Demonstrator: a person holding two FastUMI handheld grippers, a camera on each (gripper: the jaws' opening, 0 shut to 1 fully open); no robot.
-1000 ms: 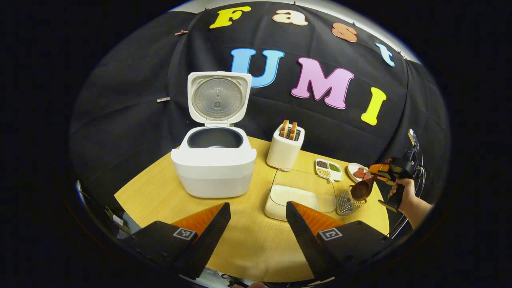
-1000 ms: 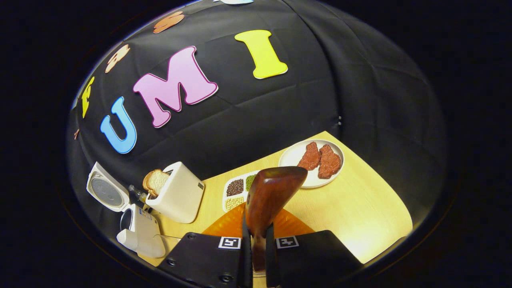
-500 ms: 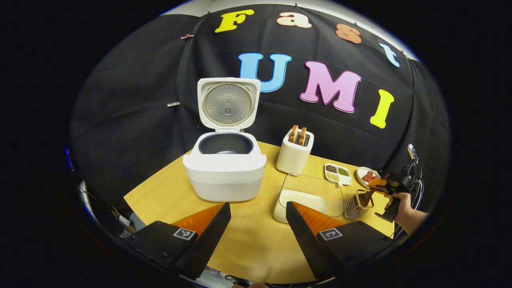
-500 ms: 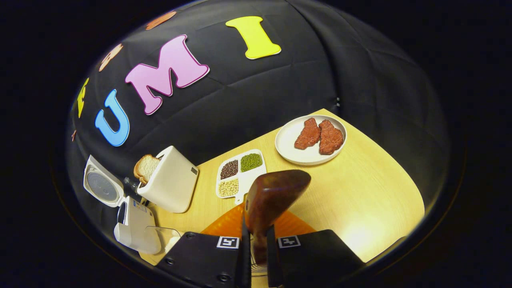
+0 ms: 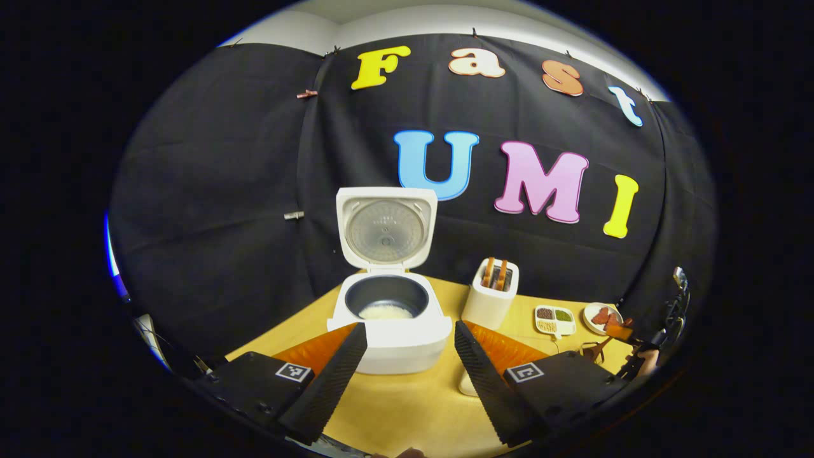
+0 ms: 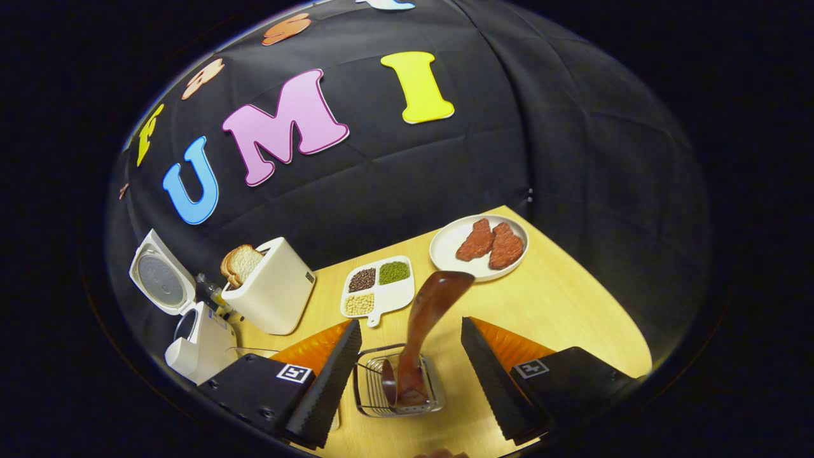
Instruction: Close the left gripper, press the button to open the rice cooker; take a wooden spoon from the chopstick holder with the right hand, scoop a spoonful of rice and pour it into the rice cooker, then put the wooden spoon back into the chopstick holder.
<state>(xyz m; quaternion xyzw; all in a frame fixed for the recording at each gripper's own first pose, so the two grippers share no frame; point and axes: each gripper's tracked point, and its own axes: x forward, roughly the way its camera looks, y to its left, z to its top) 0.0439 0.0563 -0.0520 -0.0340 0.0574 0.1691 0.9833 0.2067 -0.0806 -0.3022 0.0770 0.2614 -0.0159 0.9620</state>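
Note:
The white rice cooker (image 5: pixel 389 343) stands with its lid up, and white rice (image 5: pixel 386 312) lies in its dark inner pot. My left gripper (image 5: pixel 410 337) is open and held back from the cooker with nothing between its fingers. The wooden spoon (image 6: pixel 432 312) stands handle-down in the wire chopstick holder (image 6: pixel 369 388), bowl end up and leaning right. My right gripper (image 6: pixel 410 331) is open, its fingers apart on either side of the spoon and off it. The cooker (image 6: pixel 191 331) also appears far left in the right gripper view.
A white toaster (image 5: pixel 489 299) (image 6: pixel 273 296) with bread stands right of the cooker. A divided dish of beans (image 6: pixel 375 296) and a plate (image 6: pixel 445 251) with two meat pieces lie behind the holder. The table's right edge runs close by the plate.
My right gripper has opened and let go of the wooden spoon, which now stands in the chopstick holder. My left gripper has pulled back and tilted up, so the cooker looks farther off.

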